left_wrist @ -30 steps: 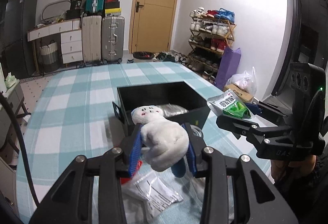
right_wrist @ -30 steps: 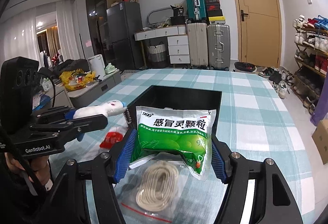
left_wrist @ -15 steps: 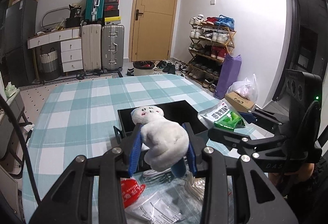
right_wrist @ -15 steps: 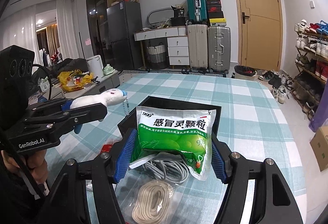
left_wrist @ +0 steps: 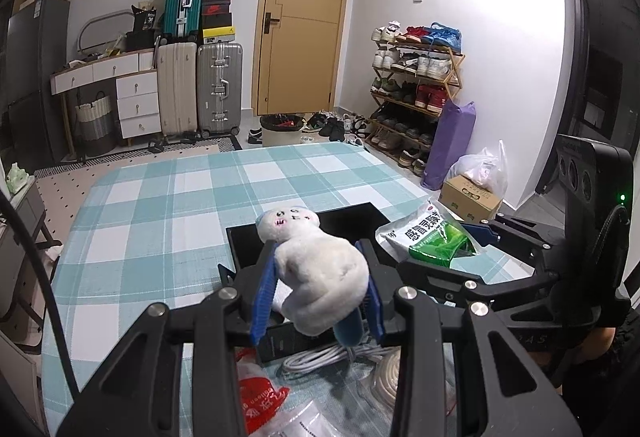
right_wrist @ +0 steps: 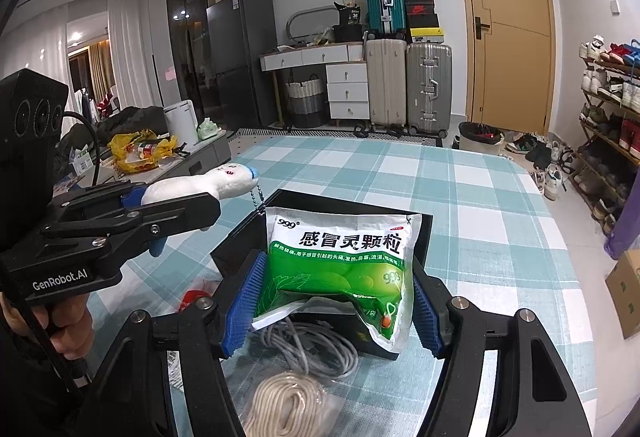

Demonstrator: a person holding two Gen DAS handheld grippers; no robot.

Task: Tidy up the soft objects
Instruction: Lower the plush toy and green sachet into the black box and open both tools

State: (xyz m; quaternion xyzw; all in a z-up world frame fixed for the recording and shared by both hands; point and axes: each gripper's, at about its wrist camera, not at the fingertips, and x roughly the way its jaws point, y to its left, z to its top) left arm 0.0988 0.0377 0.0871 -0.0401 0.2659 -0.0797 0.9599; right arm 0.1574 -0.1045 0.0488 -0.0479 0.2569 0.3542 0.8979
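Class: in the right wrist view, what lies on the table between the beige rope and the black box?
A coiled grey cable lies between the rope and the box.

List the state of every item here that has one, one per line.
Left gripper: shut on plush toy, held in the air.
Right gripper: shut on green medicine pouch, sealed.
Black box: open-topped.
Grey cable: coiled, on the tablecloth.
Door: closed.
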